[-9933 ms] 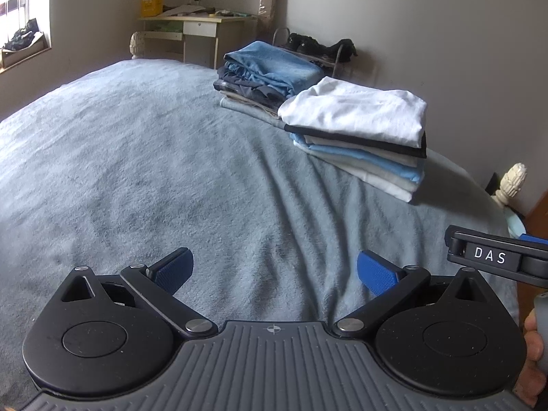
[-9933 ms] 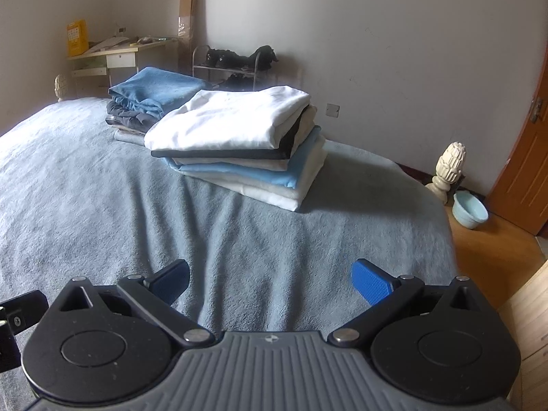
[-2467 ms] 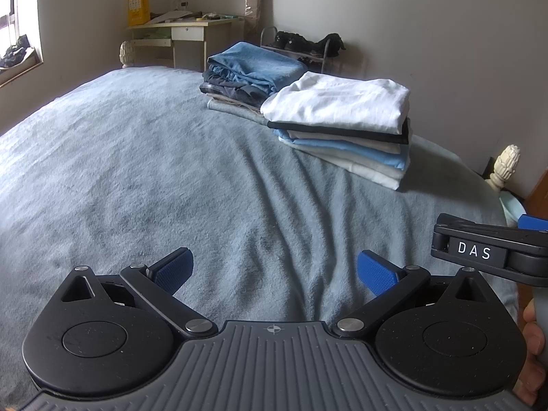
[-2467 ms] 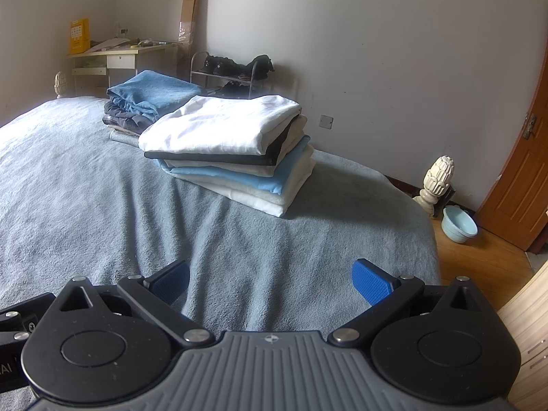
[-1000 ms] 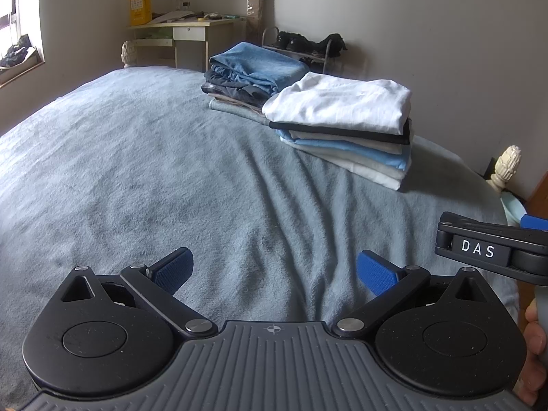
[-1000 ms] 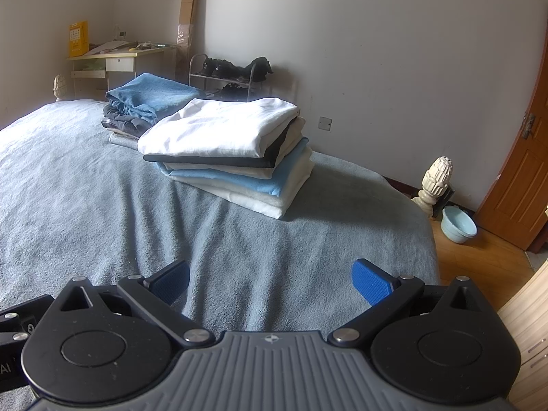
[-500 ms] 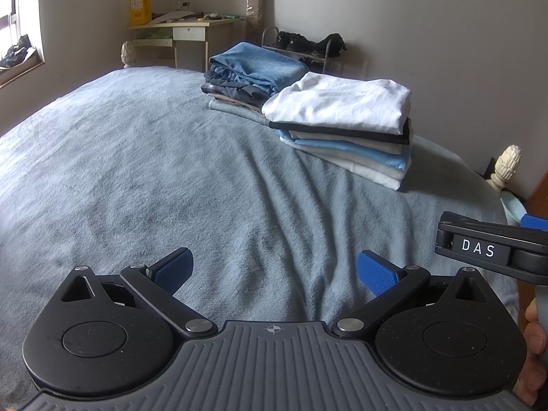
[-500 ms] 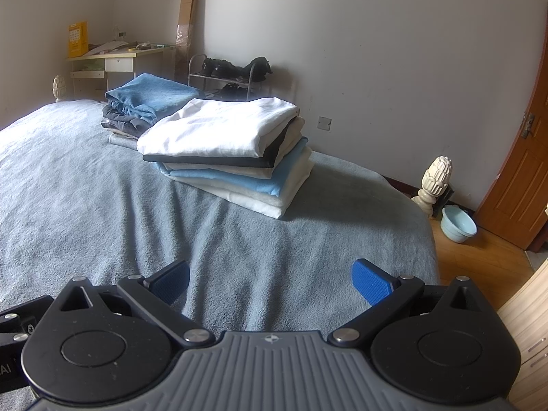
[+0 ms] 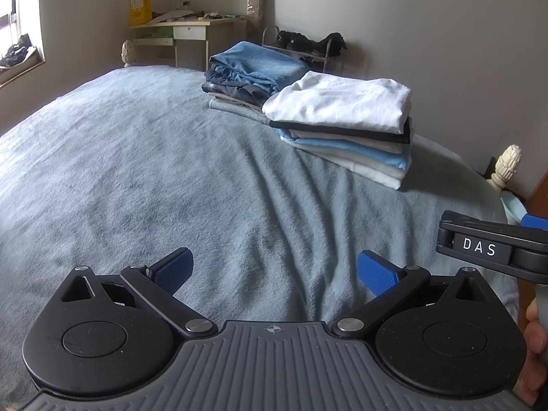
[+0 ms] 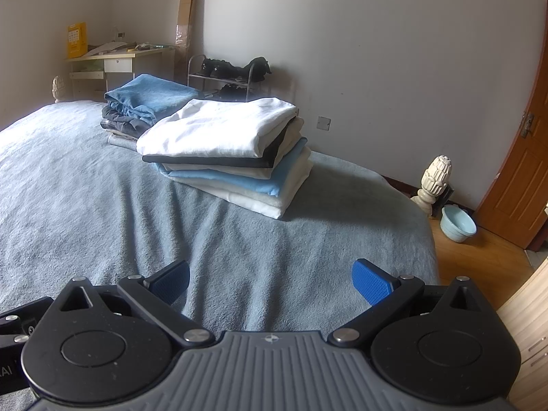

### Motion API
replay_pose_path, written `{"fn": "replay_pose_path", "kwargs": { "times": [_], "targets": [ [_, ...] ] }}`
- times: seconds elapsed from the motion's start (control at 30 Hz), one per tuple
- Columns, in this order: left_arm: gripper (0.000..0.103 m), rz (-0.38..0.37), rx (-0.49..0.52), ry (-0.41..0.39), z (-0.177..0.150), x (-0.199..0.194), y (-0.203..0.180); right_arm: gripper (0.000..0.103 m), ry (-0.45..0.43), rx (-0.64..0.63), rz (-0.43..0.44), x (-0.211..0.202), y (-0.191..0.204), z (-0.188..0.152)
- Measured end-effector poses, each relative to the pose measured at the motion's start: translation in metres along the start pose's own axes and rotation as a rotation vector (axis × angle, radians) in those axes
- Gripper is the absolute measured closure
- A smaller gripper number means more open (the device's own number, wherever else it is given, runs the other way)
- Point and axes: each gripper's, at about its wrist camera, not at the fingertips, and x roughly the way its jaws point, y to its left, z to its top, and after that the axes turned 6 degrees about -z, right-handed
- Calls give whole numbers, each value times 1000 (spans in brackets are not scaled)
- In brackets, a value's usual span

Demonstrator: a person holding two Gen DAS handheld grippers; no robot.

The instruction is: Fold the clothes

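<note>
A neat stack of folded shirts (image 9: 346, 130) (image 10: 233, 150), white on top with black, cream and light blue layers below, lies on the far right part of the bed. Behind it sits a second folded pile (image 9: 253, 72) (image 10: 147, 102) topped by blue fabric over dark garments. My left gripper (image 9: 274, 270) hovers open above the bare grey-blue blanket (image 9: 137, 178), well short of the stacks. My right gripper (image 10: 270, 279) is open too, with nothing between its blue pads, beside the left one near the bed's front edge.
A desk (image 9: 178, 30) with a yellow box stands in the far corner, a shoe rack (image 10: 229, 75) against the wall. Right of the bed are a carved white post (image 10: 435, 178), a pale blue bowl (image 10: 457, 227) on the wood floor and an orange door (image 10: 524, 171).
Over the last ten seconds both grippers have drawn back slightly from the stacks. In the last second nothing has visibly moved.
</note>
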Motion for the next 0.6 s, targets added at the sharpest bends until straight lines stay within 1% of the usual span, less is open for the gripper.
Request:
{"fn": "replay_pose_path", "kwargs": {
  "times": [0.6],
  "targets": [
    [0, 3, -1, 2, 0, 0, 0, 0, -5, -2, 1, -2, 2, -1]
  ]
}}
